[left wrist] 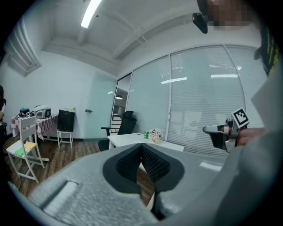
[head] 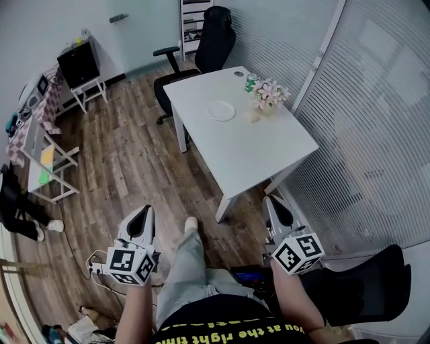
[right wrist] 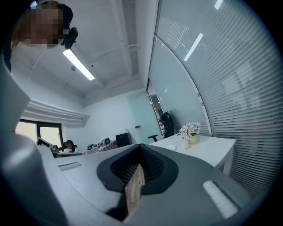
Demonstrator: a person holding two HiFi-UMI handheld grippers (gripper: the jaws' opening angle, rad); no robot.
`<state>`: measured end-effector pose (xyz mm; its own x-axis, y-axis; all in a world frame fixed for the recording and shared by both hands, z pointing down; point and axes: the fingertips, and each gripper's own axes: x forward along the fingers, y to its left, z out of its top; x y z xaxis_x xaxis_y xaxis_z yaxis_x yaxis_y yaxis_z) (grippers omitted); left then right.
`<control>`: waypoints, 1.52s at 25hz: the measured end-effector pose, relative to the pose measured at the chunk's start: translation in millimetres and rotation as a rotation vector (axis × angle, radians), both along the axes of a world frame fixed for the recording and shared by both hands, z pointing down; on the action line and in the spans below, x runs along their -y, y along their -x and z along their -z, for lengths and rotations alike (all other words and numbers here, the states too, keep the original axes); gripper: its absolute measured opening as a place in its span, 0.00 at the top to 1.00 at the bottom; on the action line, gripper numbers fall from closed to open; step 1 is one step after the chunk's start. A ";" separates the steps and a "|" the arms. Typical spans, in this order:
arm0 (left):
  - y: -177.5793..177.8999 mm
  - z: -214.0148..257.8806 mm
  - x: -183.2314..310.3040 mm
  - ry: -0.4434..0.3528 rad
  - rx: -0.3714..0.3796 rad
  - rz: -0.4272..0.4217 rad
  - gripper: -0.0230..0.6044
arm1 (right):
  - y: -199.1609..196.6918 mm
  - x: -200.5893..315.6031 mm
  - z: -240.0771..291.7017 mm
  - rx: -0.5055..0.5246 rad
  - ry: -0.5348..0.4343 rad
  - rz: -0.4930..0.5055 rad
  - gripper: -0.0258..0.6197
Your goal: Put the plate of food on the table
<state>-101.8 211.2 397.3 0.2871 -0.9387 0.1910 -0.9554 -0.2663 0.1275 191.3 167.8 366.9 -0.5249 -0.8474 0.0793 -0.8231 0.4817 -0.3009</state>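
The room is bright and evenly lit; a ceiling strip light point(left wrist: 90, 13) glows overhead and streaks reflections across the blinded glass wall point(left wrist: 203, 97). The white table point(head: 255, 154) is nearly washed out, and shadows are faint. Both gripper views bow strongly and go black at the corners, where the left gripper point(left wrist: 141, 152) and right gripper point(right wrist: 140, 152) sit blurred in the foreground

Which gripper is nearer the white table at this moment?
Right. The right gripper is just off the near corner of the white table; the left gripper is farther out over the wood floor, beyond the person's leg.
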 end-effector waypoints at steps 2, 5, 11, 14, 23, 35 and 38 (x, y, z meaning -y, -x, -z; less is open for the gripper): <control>1.6 -0.8 6.0 -0.001 0.001 -0.001 0.96 | 0.6 5.2 -0.4 0.002 -0.002 -0.003 0.95; 3.2 -2.9 17.2 -0.004 0.000 -0.003 0.96 | 1.6 13.6 -2.7 0.002 -0.002 -0.008 0.95; 9.6 -7.3 41.7 0.003 -0.007 -0.017 0.96 | 6.1 32.6 -5.0 0.002 0.005 -0.026 0.95; 10.9 -9.6 59.3 0.008 -0.011 -0.029 0.96 | 8.4 47.2 -7.2 -0.004 0.012 -0.035 0.95; 16.4 -12.1 134.7 0.015 -0.014 -0.076 0.96 | 15.0 106.9 -11.9 -0.007 0.032 -0.083 0.95; 41.1 -7.7 241.4 0.025 -0.023 -0.121 0.96 | 44.0 206.2 -3.7 -0.017 0.036 -0.120 0.95; 48.1 -8.4 262.4 0.030 -0.023 -0.134 0.96 | 50.3 223.0 -2.4 -0.017 0.036 -0.133 0.95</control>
<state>-149.9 -51.2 405.7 0.4145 -0.8853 0.2106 -0.9081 -0.3873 0.1593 140.9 -55.2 369.3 -0.4063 -0.9060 0.1185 -0.8841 0.3571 -0.3014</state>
